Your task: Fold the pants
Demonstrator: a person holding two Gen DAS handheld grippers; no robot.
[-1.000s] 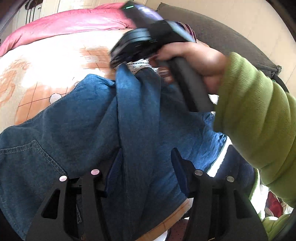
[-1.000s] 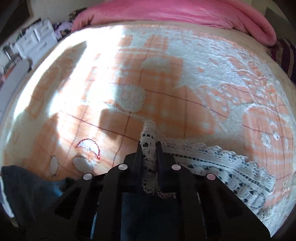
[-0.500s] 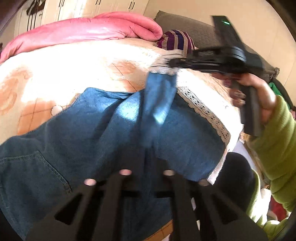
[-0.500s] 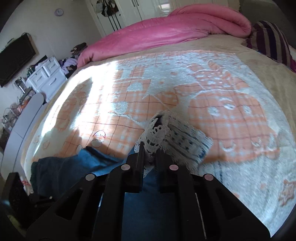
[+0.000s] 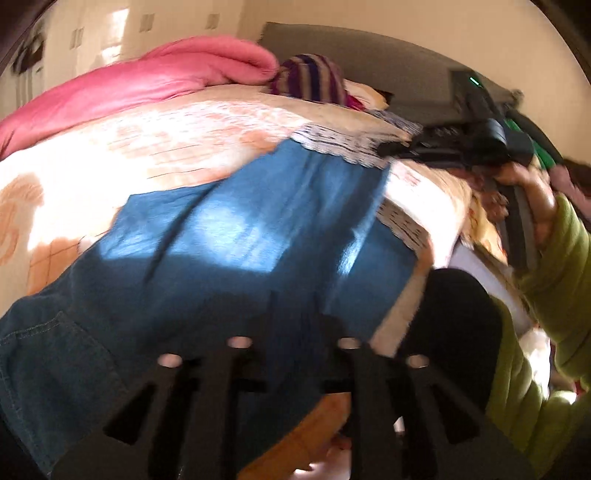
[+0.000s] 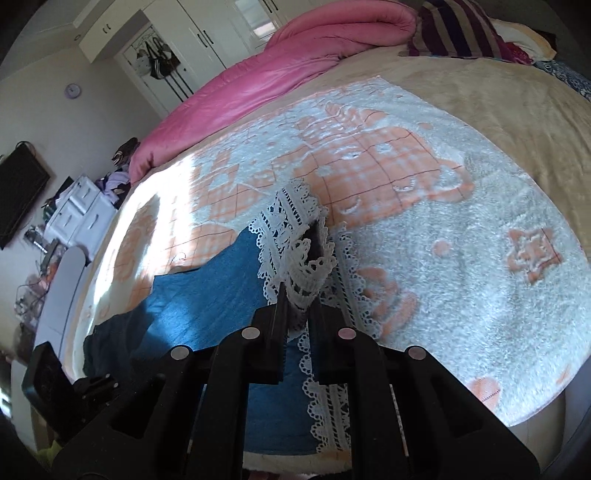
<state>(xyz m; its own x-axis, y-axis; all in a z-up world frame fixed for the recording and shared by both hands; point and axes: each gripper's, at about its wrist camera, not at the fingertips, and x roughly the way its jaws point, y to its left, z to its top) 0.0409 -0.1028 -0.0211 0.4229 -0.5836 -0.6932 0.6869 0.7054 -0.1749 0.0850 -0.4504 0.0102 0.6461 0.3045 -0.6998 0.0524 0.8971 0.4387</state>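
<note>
Blue denim pants (image 5: 258,229) with white lace hems lie on the bed, one leg stretched out toward the far right. My left gripper (image 5: 293,321) sits low over the waist end. Its jaws are opening, a narrow gap shows, and denim fills it without being pinched. In the right wrist view my right gripper (image 6: 299,295) is shut on the bunched lace hem (image 6: 295,229) of that leg, held above the blanket. The left wrist view shows the same right gripper (image 5: 391,149) at the hem, gripped by a hand (image 5: 535,206) in a green sleeve.
An orange-and-white fleece blanket (image 6: 443,221) covers the bed. A pink duvet (image 6: 277,74) and a striped pillow (image 6: 454,29) lie along the far side, below a grey headboard (image 5: 369,55). White drawers (image 6: 81,210) and a wall screen (image 6: 18,192) stand beyond the bed's left edge.
My right gripper has carried the lace hem away to the right, pulling the leg out flat. The left jaws closed over the denim, then parted a little.
</note>
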